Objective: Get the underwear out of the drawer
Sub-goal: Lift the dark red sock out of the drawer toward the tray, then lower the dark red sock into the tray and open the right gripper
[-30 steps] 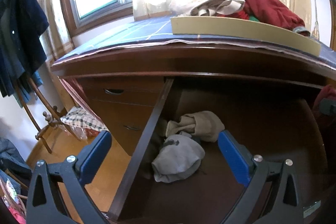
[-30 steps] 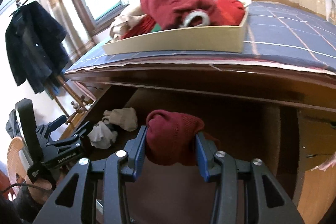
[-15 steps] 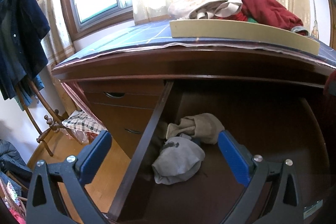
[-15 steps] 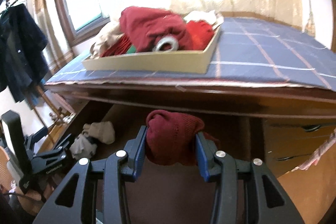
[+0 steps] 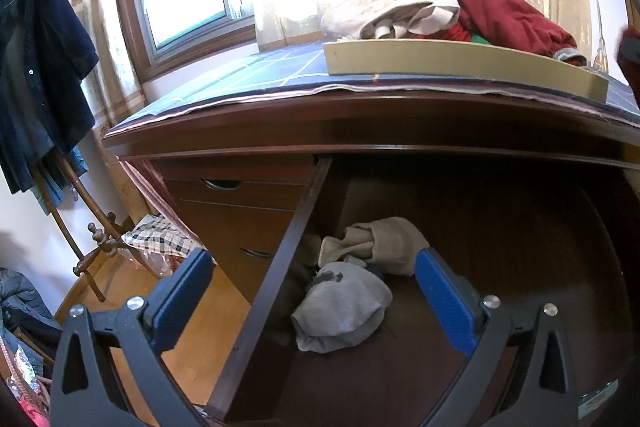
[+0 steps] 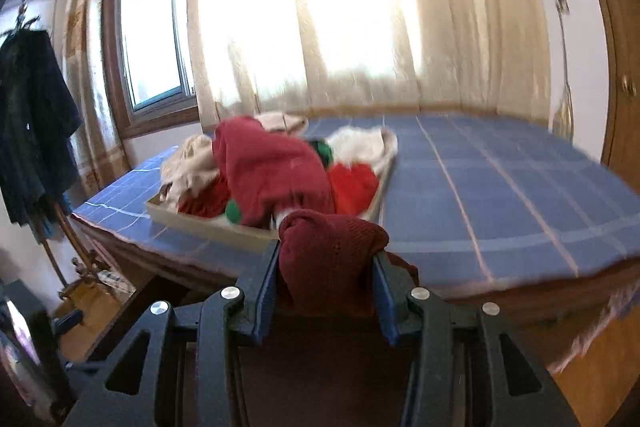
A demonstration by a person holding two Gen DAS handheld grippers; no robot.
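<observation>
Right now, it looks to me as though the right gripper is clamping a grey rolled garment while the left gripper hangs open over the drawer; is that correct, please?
Not quite: the garment clamped in the right gripper is dark red, not grey, as the right wrist view shows. The grey garment lies in the drawer. The rest stands: the left gripper hangs open over the drawer.

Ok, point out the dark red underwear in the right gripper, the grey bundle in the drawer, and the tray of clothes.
Dark red underwear (image 6: 330,253), right wrist view, middle of the bunched cloth.
Grey bundle (image 5: 344,307), left wrist view, centre of its rounded top.
Tray (image 5: 440,61), left wrist view, bare front wall.
</observation>
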